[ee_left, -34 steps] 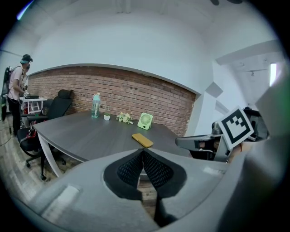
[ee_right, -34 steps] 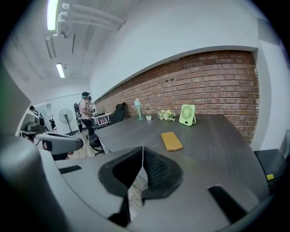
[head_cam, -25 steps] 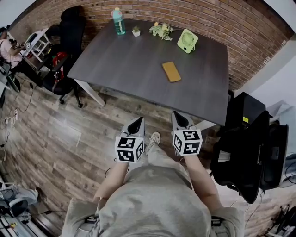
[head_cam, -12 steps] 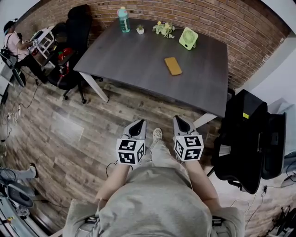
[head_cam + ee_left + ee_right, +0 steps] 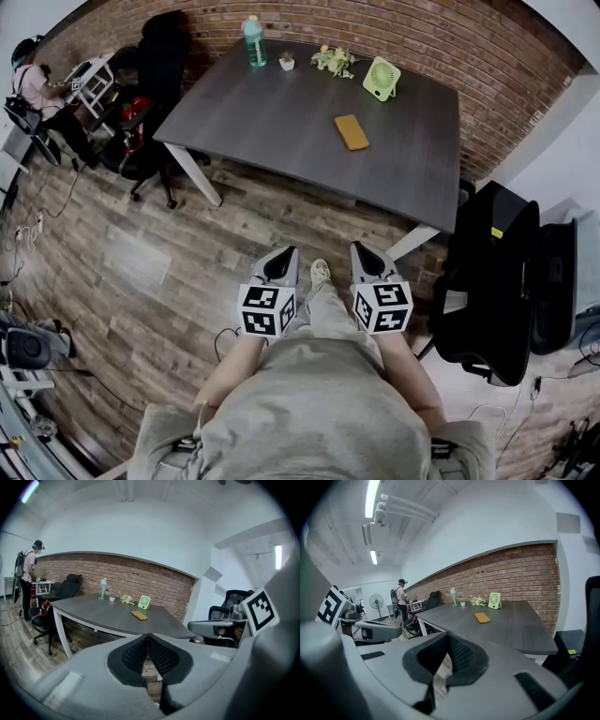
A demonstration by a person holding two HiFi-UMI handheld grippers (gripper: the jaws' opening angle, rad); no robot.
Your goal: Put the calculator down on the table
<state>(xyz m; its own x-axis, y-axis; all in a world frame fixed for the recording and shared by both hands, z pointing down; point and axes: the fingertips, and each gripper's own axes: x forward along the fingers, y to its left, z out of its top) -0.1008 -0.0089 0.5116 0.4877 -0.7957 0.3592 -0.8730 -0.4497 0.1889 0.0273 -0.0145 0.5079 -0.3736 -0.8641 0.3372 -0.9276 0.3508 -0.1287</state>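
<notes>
My left gripper and right gripper are both clenched on nothing, side by side over the wood floor, well short of the desk. The yellow calculator lies flat on the desk toward its right edge, apart from the green fan at the far edge.

You hold your left gripper and right gripper side by side. Both pairs of jaws are closed, empty.

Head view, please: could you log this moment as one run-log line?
left claw: shut, empty | right claw: shut, empty | calculator: flat on table, untouched
</notes>
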